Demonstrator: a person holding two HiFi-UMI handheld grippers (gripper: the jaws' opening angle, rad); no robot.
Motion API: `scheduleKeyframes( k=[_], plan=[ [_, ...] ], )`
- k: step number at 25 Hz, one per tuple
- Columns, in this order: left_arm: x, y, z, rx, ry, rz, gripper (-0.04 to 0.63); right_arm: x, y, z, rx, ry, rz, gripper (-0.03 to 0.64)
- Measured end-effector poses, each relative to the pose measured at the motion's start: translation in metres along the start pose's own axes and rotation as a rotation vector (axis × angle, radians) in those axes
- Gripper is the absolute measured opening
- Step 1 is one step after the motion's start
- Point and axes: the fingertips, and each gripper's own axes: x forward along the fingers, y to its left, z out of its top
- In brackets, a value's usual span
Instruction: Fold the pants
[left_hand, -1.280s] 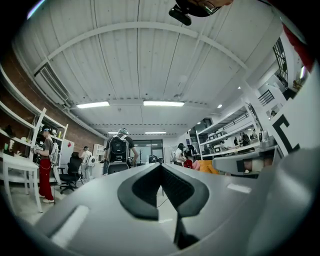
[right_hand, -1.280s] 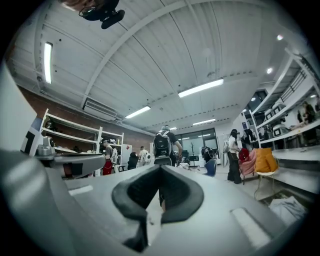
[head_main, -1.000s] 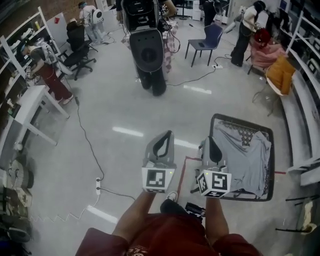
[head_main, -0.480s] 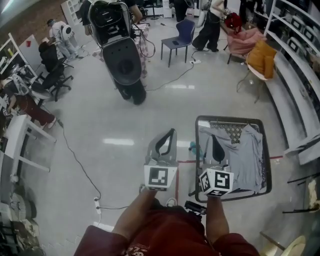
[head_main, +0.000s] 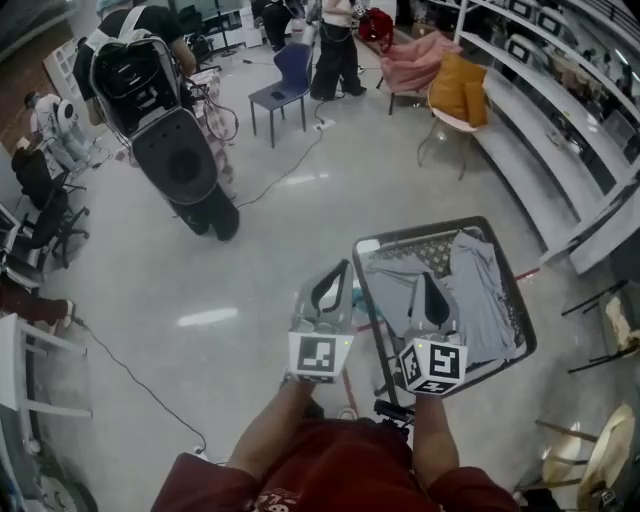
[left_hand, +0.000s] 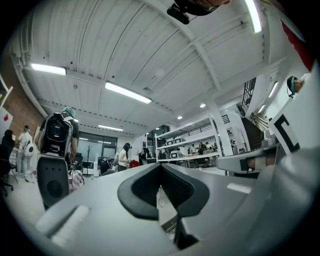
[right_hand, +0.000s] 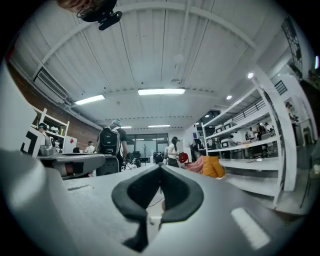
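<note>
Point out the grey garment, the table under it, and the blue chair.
grey garment (head_main: 482, 290): head view, middle of the cloth.
table (head_main: 420, 232): head view, far rim.
blue chair (head_main: 292, 68): head view, backrest.

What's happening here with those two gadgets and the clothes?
A person holds a left gripper and a right gripper out ahead, both shut and empty. Grey clothing lies spread on a dark-rimmed table by the right one. Neither gripper touches it, so folding has not begun.

A dark red shirt (head_main: 335, 472); grey left claw (head_main: 345, 265) and right claw (head_main: 427, 276) bear black pads (head_main: 432, 302), black-and-white marker cubes (head_main: 320, 357)
</note>
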Motion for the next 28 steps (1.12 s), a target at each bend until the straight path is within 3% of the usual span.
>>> scheduleKeyframes(
  k=[11, 16, 28],
  plan=[
    [0.082, 0.039, -0.013, -0.075, -0.024, -0.282, 0.003, 0.051, 0.006, 0.01, -0.067, -0.005, -0.275, 0.002],
    [0.102, 0.047, -0.024, -0.103, 0.005, -0.394, 0.003, 0.052, 0.001, 0.015, -0.079, 0.003, -0.414, 0.002],
    [0.12, -0.025, -0.024, -0.179, -0.037, -0.711, 0.005, -0.014, -0.035, 0.018, -0.112, -0.005, -0.743, 0.002]
  ],
)
